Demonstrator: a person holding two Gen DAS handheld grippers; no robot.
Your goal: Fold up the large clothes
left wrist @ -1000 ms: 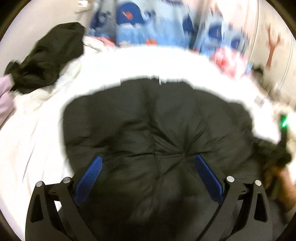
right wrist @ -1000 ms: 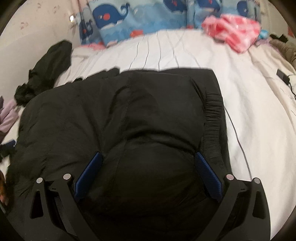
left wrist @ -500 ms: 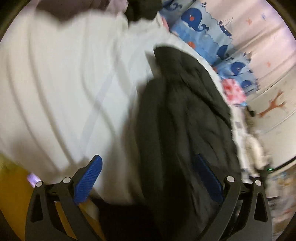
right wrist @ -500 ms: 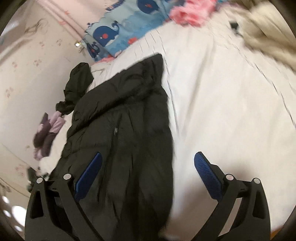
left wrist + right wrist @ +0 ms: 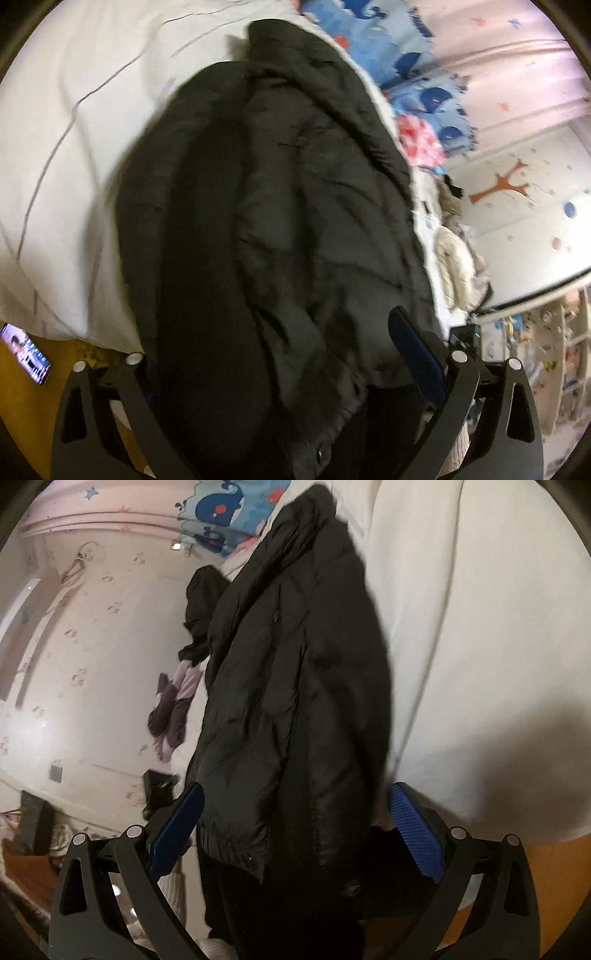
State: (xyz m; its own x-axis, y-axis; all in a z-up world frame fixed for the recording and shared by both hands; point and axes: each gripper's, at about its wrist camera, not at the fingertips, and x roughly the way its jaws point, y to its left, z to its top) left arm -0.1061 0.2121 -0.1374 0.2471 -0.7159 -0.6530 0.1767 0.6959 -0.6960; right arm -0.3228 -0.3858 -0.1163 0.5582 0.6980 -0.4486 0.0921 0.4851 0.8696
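Black puffer jacket (image 5: 295, 221) laid lengthwise on white bed sheet (image 5: 74, 129), hem end w/ snap buttons nearest both cameras, collar end far off toward whale-print pillows (image 5: 424, 74). Looks folded narrow already – prob. sides brought in, so next fold likely hem up toward collar.

Left gripper (image 5: 280, 373) spread wide, straddling hem; left finger hidden under fabric, right blue pad visible beside it. Not pinching anything.

Right gripper (image 5: 295, 834) also wide open, jacket (image 5: 295, 701) hem between fingers (image 5: 415, 834), fabric not clamped; can't tell if pads touch it.

Edges: bed edge just below hem, wooden floor past it – hem near drop-off. Phone (image 5: 26, 352) on floor at left. Open sheet (image 5: 480, 627) beside the jacket on both sides. Dark garment (image 5: 199, 609) and purple clothes (image 5: 173, 709) near wall, apart from jacket. Beige clothes pile (image 5: 458, 266) on other side.
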